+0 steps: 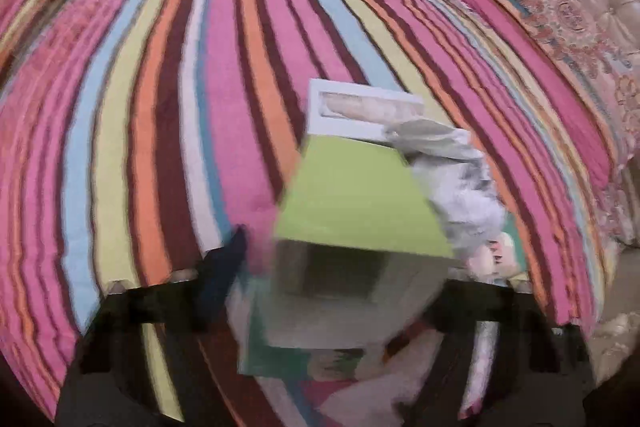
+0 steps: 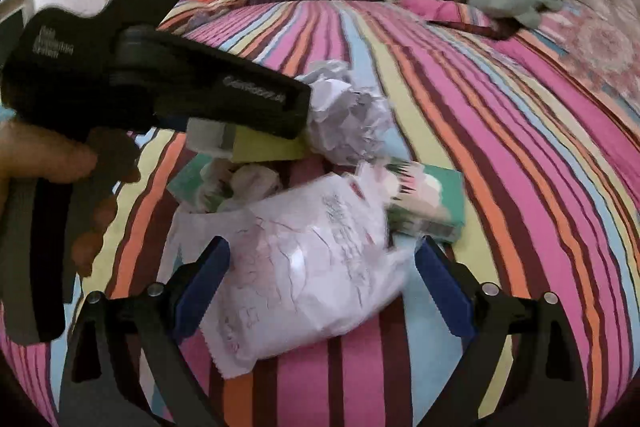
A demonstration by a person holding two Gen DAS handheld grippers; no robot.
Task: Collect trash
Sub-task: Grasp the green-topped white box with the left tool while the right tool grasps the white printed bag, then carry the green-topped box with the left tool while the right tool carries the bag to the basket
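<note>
The green box (image 2: 264, 147) is pinched in the left gripper (image 2: 256, 131), jaws closed on it, held just above the white bag (image 2: 296, 267), I'd guess so it can drop into the opening. A crumpled paper ball (image 2: 348, 115) sits at the bag's 12 o'clock, and a teal tissue pack (image 2: 428, 203) at about 2. The right gripper (image 2: 320, 287) has its jaws spread wide either side of the bag, gripping nothing, probably about to steady it. All on the striped bedspread (image 2: 500, 147).
</note>
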